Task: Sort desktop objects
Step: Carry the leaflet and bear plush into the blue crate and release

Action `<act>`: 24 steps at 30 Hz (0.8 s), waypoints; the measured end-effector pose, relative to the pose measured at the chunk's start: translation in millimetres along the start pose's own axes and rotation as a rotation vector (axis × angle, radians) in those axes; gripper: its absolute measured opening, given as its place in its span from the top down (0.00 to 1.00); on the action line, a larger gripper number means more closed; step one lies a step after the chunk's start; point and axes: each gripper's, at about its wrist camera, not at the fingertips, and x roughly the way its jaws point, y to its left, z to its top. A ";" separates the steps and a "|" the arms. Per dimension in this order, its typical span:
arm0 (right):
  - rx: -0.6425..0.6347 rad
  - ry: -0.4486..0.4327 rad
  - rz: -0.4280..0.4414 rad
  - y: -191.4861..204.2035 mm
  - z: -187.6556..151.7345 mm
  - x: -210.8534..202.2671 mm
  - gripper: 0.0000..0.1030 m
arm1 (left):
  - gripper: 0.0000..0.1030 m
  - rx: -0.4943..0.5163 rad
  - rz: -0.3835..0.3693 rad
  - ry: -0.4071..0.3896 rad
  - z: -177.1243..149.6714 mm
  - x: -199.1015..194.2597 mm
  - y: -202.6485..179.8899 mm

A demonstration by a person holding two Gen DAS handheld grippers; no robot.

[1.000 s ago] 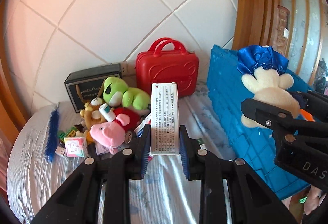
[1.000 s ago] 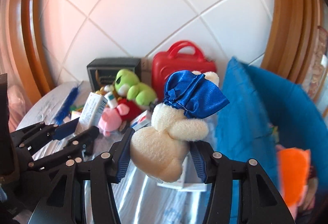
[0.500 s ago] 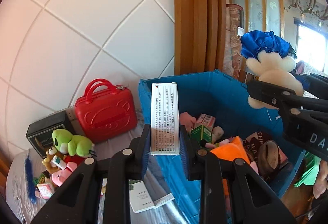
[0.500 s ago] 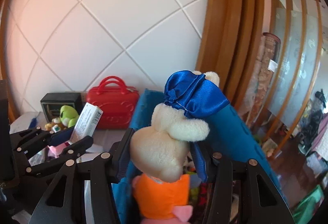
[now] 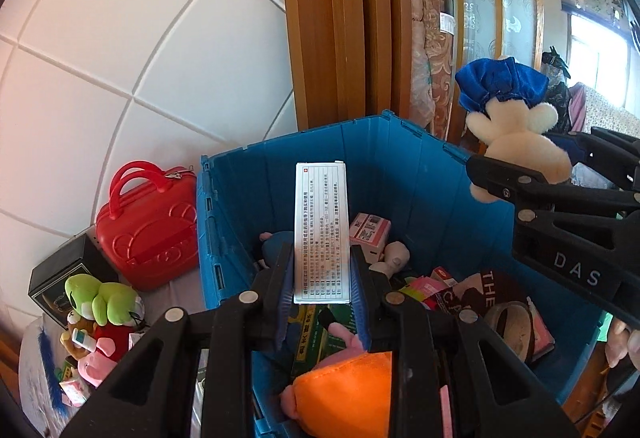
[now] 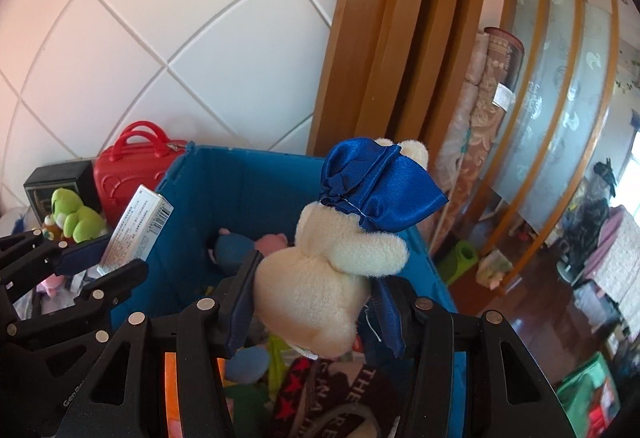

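- Grippers: two, both black with blue pads. Left gripper [image 5: 321,290] has its jaws clamped on the lower end of one white box [image 5: 321,232], held upright above the blue crate [image 5: 404,157].
- Right gripper [image 6: 316,302] has its jaws pressed against the body of one cream plush toy [image 6: 320,278] wearing a blue satin cap [image 6: 376,189]; the toy is held over the crate's near side.
- Crates: one, open-topped, part filled. Inside: an orange plush [image 5: 344,386], a dark blue plush [image 6: 230,248], one small pink-and-white carton [image 5: 370,232], other cartons too jumbled to count.
- Left of the crate: one red toy suitcase [image 5: 148,234], one black box [image 5: 60,274], one green frog plush [image 5: 104,298], one blue feather [image 5: 48,370].
- Writing: the white box carries dense rows of print, too small to read. Right gripper body reads "DAS" in the left wrist view. A dark item in the crate shows "THE" [image 5: 490,288].
- A person's fingers [image 5: 624,338] show at the right edge.
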 end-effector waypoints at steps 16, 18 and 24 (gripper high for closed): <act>-0.006 -0.013 -0.023 -14.6 2.9 13.0 0.00 | 0.31 0.004 0.015 -0.001 -1.9 0.0 6.0; -0.007 -0.015 -0.023 -13.0 2.4 8.3 0.00 | 0.30 0.000 0.018 0.000 -4.3 -1.7 9.1; 0.004 -0.005 0.040 -5.4 -0.6 -8.6 0.00 | 0.30 -0.028 0.006 -0.005 -17.2 -15.9 24.2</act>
